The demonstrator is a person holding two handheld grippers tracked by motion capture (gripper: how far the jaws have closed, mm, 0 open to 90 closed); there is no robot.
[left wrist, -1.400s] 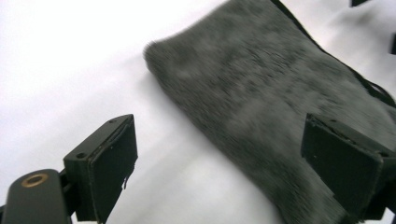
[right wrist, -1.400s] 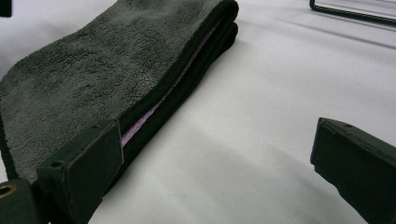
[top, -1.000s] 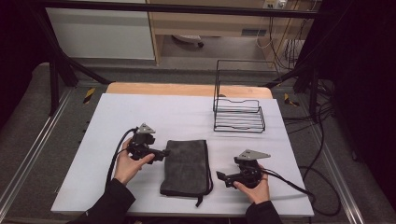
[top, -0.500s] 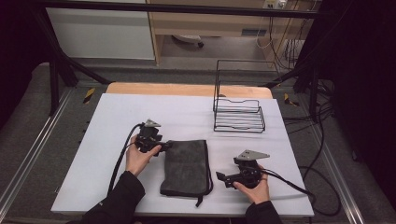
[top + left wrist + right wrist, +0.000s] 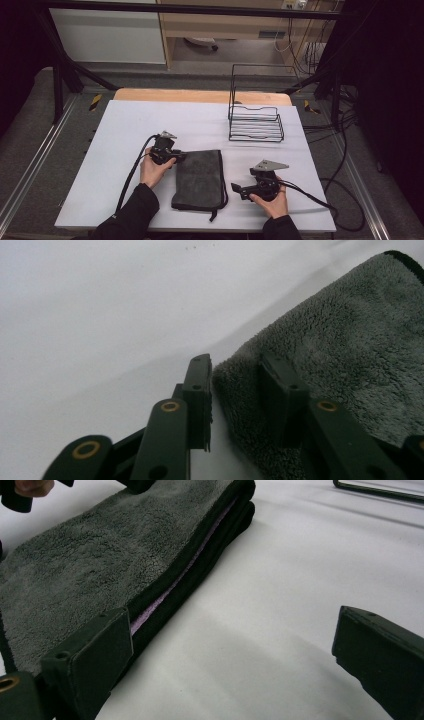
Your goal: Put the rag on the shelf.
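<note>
Jaws first: those of the left gripper (image 5: 235,405) have just been closing and now straddle a corner of the towel (image 5: 350,345), one on the bare table beside the edge, the other on top of the pile. From its own view I cannot tell whether the pads are pressing the cloth yet; a narrow strip of towel still shows between them. Jaws of the right gripper (image 5: 240,660) stand wide apart with nothing but white table (image 5: 280,580) between them. Its left jaw sits just beside the near edge of the towel (image 5: 100,560), whose folded layers show a thin purple line along the seam.

In the high view, two forearms in dark sleeves come in from the bottom edge. The right gripper (image 5: 239,190) lies lower centre-right, pointing left toward the towel and just short of it. One towel (image 5: 200,179), dark grey and folded into a long rectangle, lies at lower centre with a small loop hanging off its near corner. The left gripper (image 5: 181,156) sits at the towel's upper left corner. Each gripper trails one black cable.

Farther up, right of centre, stands one black wire rack (image 5: 255,112), well apart from the towel. Beyond the white table top a wooden strip shows, then the floor and cabinets.
</note>
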